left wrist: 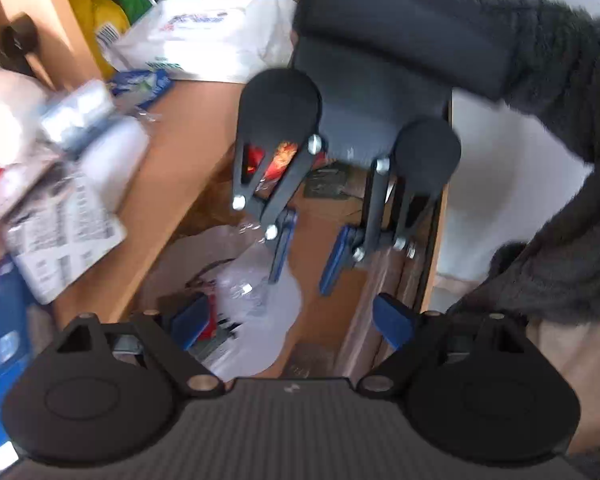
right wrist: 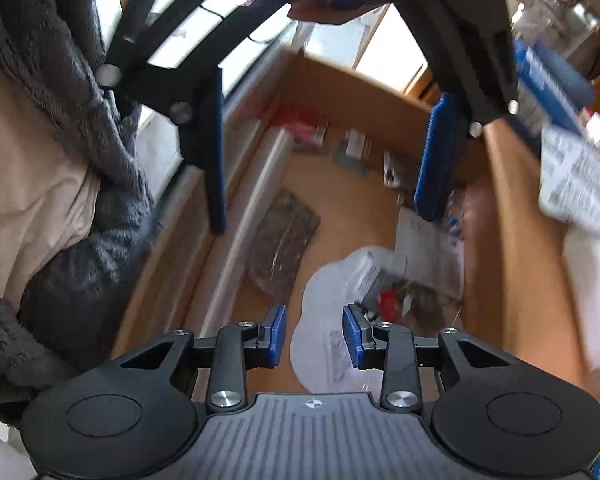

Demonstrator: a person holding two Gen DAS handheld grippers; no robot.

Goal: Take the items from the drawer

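Note:
An open wooden drawer (right wrist: 364,96) holds a clear plastic bag of small items (right wrist: 340,280), a dark flat packet (right wrist: 284,240), white leaflets (right wrist: 428,240) and red packets (right wrist: 300,124). My right gripper (right wrist: 314,334) is open and empty just above the plastic bag; it also shows in the left wrist view (left wrist: 306,254) facing me. My left gripper (left wrist: 296,326) is open and empty above the bag (left wrist: 260,300); it shows in the right wrist view (right wrist: 328,152), high over the drawer.
On the desktop beside the drawer lie printed leaflets (left wrist: 60,232), a white plastic bag (left wrist: 196,40), a blue packet (left wrist: 140,84) and a yellow-green bag (left wrist: 104,8). A grey fleece sleeve (left wrist: 560,120) is on the right. The drawer's side rail (right wrist: 252,208) runs along its left side.

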